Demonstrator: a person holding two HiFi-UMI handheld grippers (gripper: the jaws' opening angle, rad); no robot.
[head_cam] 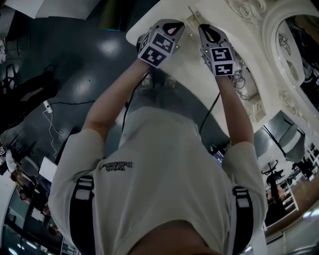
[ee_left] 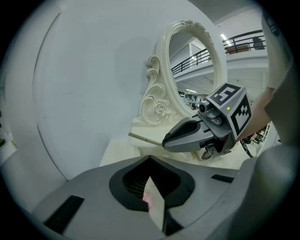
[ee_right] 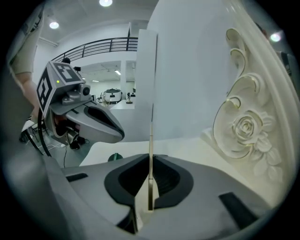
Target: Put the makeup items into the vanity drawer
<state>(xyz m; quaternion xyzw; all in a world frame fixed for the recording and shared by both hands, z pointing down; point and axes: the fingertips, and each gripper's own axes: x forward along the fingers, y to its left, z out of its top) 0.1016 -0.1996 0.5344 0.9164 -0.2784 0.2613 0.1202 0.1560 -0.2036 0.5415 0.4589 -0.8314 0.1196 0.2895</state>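
I stand over a white vanity top point(head_cam: 187, 69) with both grippers held side by side above it. My right gripper point(ee_right: 151, 158) is shut on a thin pale makeup stick point(ee_right: 151, 133), which points straight out past its tips. The head view shows the stick point(head_cam: 193, 12) ahead of the right gripper point(head_cam: 205, 29), and the left gripper view shows it point(ee_left: 143, 138) too. My left gripper point(ee_left: 150, 160) is shut on a small flat white piece tinted pink point(ee_left: 153, 202); what that piece is I cannot tell. No drawer is in view.
An ornate oval mirror point(ee_left: 194, 70) with carved scrolls and a rose point(ee_right: 246, 129) rises at the back of the vanity. A small dark green object point(ee_right: 115, 158) lies on the top near its edge. Below the vanity edge is dark floor with cables point(head_cam: 52, 117).
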